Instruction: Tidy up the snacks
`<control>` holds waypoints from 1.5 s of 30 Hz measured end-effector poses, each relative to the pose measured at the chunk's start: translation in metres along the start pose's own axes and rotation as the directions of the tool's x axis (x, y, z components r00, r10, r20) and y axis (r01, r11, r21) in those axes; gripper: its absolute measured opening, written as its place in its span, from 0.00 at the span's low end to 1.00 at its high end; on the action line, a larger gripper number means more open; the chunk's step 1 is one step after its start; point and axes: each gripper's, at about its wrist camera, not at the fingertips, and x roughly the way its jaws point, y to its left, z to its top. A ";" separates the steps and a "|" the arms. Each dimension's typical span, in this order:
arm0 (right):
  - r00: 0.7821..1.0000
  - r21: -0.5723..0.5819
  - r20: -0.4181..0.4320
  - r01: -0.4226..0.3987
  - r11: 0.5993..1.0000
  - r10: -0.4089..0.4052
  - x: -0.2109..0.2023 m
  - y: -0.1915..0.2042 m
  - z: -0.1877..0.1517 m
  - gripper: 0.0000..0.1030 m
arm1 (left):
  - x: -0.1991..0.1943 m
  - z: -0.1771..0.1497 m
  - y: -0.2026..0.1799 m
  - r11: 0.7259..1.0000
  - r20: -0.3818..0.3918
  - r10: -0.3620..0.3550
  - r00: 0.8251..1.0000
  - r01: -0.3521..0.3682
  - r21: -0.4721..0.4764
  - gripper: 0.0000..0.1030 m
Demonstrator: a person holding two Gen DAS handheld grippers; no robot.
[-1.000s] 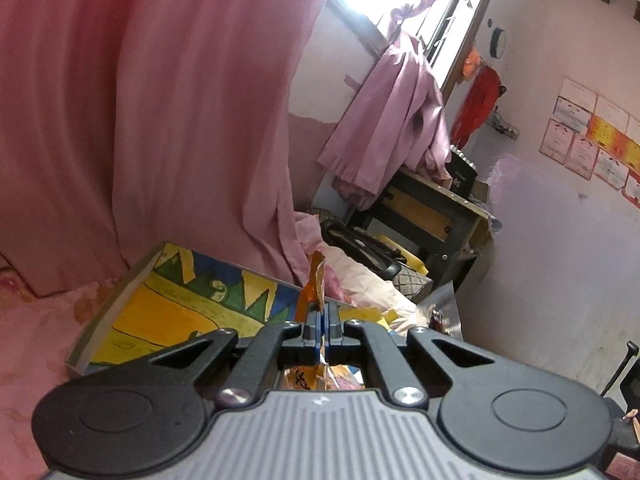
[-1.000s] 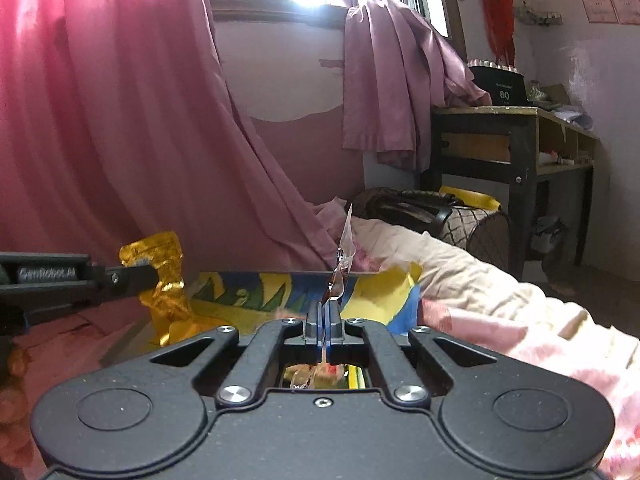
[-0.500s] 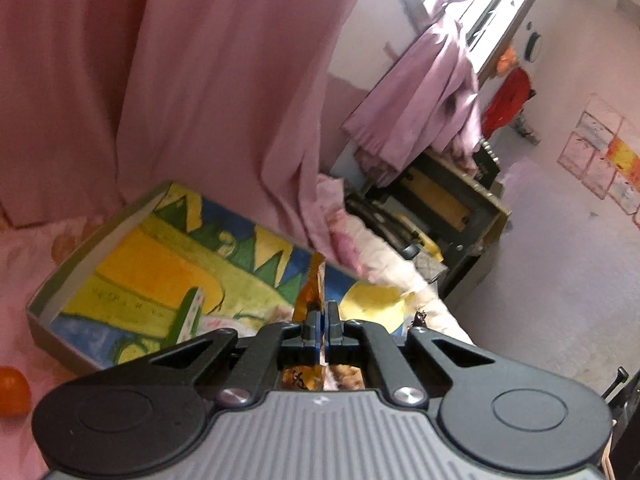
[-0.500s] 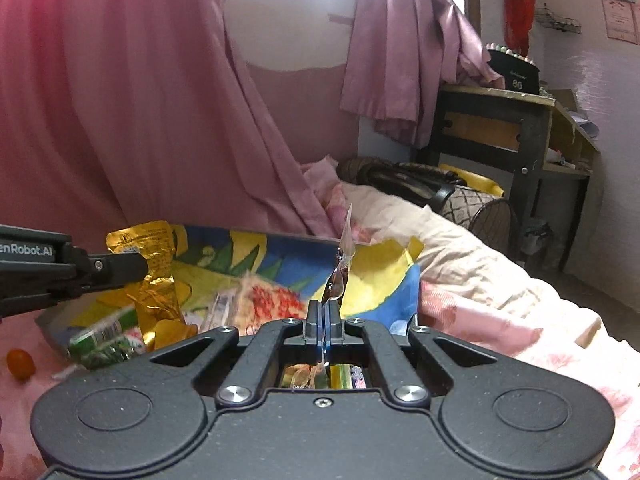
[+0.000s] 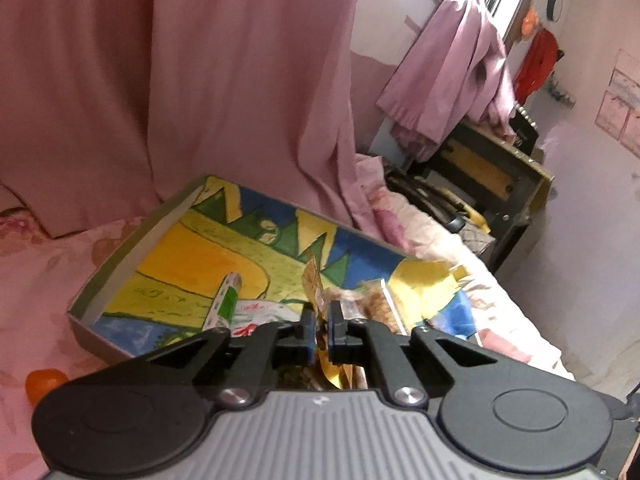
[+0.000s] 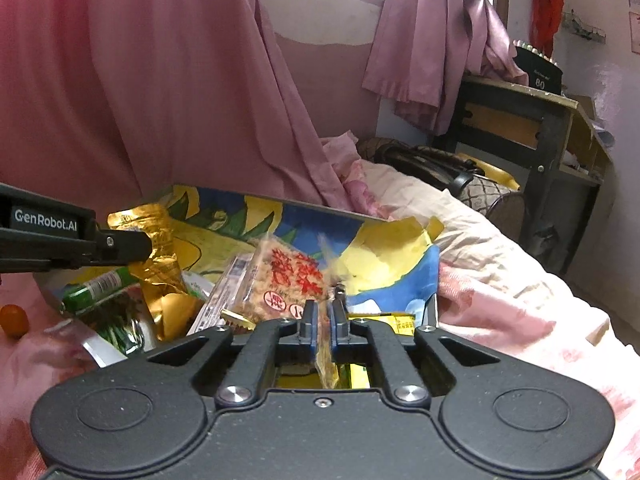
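Lowering both snacks over the shallow painted cardboard tray (image 5: pixel 120 272) on the bed for sorting, left tool (image 5: pixel 319 330) just easing off its crinkled gold foil packet (image 6: pixel 158 248), right tool (image 6: pixel 325 322) likewise loosening around its thin clear wrapper (image 6: pixel 326 354), both packets between barely parted jaws.

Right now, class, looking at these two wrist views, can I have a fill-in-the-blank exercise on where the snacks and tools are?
1. The left tool grips a crumpled ____-coloured snack packet.
2. The clear pork floss packet bears ____ printed characters.
3. The snacks lie in a shallow box whose floor carries a colourful ____.
4. A small orange fruit sits ____ the box, on the pink bedding.

Missing words: gold; red; painting; outside
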 end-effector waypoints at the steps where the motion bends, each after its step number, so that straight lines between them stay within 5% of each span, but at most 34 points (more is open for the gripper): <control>1: 1.000 0.002 -0.004 -0.002 1.000 0.002 0.000 0.000 0.000 0.10 | 0.000 0.000 0.000 1.000 -0.006 0.011 1.000 -0.011 0.001 0.06; 5: 1.000 0.022 -0.007 -0.005 1.000 0.005 -0.002 -0.002 0.000 0.17 | -0.003 -0.001 0.000 0.999 -0.011 0.033 0.999 -0.033 0.005 0.14; 16: 0.998 0.085 0.068 -0.005 0.996 -0.001 -0.037 -0.011 0.009 0.47 | -0.041 0.009 -0.019 0.994 0.081 0.085 0.993 -0.090 0.056 0.68; 25: 0.980 0.127 0.200 -0.008 0.992 -0.018 -0.096 -0.023 0.017 0.81 | -0.102 0.015 -0.041 0.977 0.221 0.156 0.963 -0.184 0.112 0.99; 35: 0.960 0.169 0.278 -0.026 0.985 -0.022 -0.161 -0.031 0.006 0.98 | -0.152 -0.001 -0.047 0.951 0.263 0.250 0.932 -0.287 0.112 1.00; 45: 0.966 0.188 0.258 -0.063 0.980 0.013 -0.205 -0.024 -0.018 0.99 | -0.189 -0.043 -0.045 0.910 0.230 0.340 0.912 -0.381 0.162 1.00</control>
